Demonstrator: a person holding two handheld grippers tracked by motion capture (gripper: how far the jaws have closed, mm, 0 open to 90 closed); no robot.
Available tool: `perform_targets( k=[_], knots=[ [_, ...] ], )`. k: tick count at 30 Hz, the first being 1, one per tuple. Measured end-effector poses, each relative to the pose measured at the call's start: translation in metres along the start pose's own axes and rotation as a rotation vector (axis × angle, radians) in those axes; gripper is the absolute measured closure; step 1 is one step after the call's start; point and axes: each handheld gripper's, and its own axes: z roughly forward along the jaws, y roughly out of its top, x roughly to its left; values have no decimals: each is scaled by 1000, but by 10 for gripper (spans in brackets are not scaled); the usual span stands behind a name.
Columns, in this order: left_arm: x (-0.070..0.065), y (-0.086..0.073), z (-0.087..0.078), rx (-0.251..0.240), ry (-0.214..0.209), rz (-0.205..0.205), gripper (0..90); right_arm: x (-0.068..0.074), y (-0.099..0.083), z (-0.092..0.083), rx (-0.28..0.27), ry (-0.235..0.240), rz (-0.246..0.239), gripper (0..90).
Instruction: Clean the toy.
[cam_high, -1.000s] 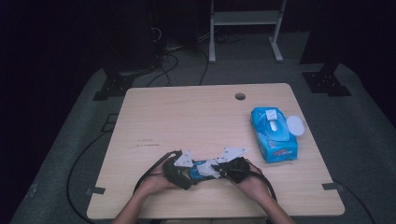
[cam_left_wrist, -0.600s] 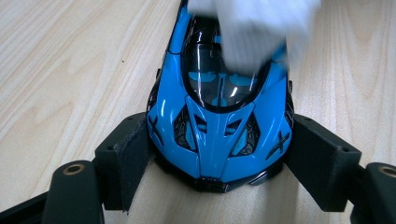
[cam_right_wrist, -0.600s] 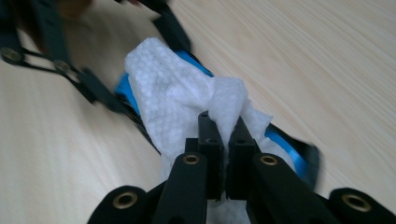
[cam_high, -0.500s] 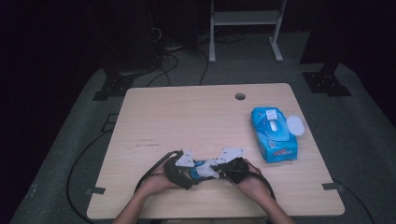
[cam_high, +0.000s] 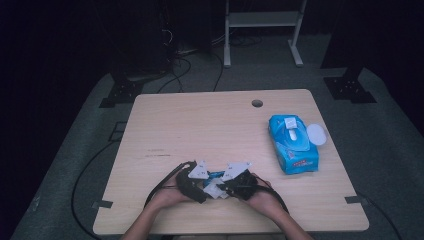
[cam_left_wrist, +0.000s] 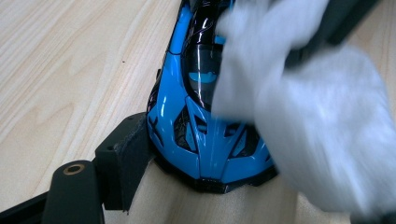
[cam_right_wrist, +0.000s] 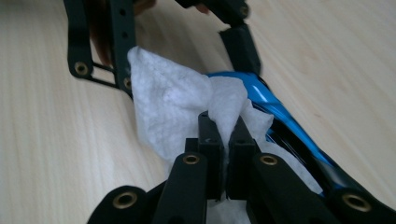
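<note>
Wipe on toy car, near table edge.
I see the right gripper (cam_high: 223, 188) clamped on a white wipe (cam_right_wrist: 177, 102) pressed over the blue toy car (cam_left_wrist: 201, 116); the left gripper (cam_high: 200, 184) grips the car's sides. Farther off at 2 o'clock lies the blue wipes pack (cam_high: 292, 144) on the table (cam_high: 200, 120).

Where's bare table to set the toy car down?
Free: the whole left and far half of the table, from the cable hole back to the hands, and the near-right corner below the wipes pack. Crowded: near-centre edge, both hand-held grippers around the blue toy car and white wipe.
</note>
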Motion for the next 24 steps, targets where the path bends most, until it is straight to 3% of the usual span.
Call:
perform_targets(
  k=[2, 6, 8, 14, 16, 19, 21, 24],
  knots=[
    [0, 0, 0, -5, 0, -2, 250, -6, 0, -2, 3, 28, 11, 871],
    [-1, 1, 1, -5, 2, -2, 251, -17, -3, -13, 7, 16, 54, 870],
    [-1, 2, 1, 1, 2, 2, 251, -16, -1, -10, 10, 16, 51, 870],
    [-1, 1, 1, -3, 5, -1, 250, -8, 17, 17, 32, 75, 20, 870],
    [-1, 1, 1, -4, 4, 0, 251, -12, 20, 17, 44, 94, 26, 871],
    [-1, 1, 2, -7, 2, 1, 251, -20, 17, 9, 37, 63, 62, 871],
    [-1, 2, 2, -5, 4, -1, 251, -25, 14, 6, 32, 70, 89, 872],
    [-1, 3, 2, 1, 5, 1, 250, -18, 19, 11, 50, 87, 65, 871]
  ],
)
